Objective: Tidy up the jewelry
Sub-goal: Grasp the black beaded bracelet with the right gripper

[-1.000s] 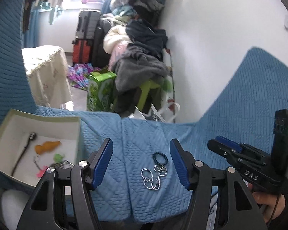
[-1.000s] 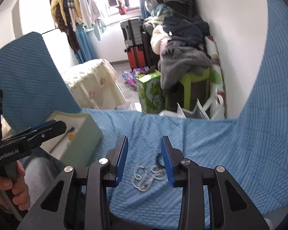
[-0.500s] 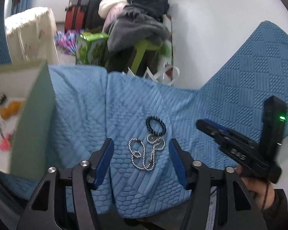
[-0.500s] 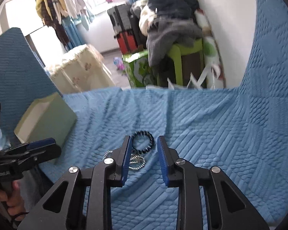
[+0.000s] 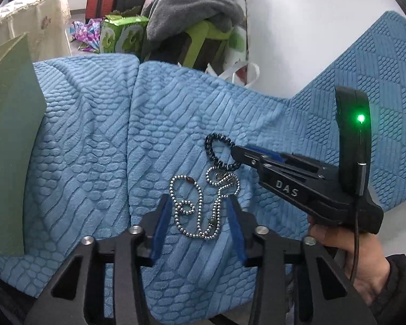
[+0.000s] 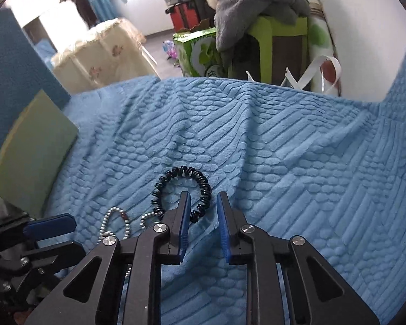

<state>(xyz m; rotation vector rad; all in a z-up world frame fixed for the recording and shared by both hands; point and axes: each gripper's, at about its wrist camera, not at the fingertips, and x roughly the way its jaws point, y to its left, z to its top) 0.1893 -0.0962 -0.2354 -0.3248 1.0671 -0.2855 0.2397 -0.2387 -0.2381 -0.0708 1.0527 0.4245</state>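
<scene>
On the blue textured blanket (image 5: 89,140) lies a silver ball-chain necklace (image 5: 200,208), looped over itself, and everything else is placed from it. The left gripper (image 5: 197,211) is low over the chain with its blue pads on either side of the loops; its jaws are closing, the chain lies between them, and the pads are not yet pressing on it. Just beyond the chain, touching its far loops, rests a black coiled bracelet (image 6: 184,192). The right gripper (image 6: 203,211) is at the bracelet's near right edge, its jaws narrowly parted and closing; the coil's rim sits by the left pad, with blanket showing in the gap. A hand (image 5: 357,260) holds that tool, right of the chain. Left of the chain, well apart, stands a pale green box (image 5: 10,140), only its outer wall showing.
</scene>
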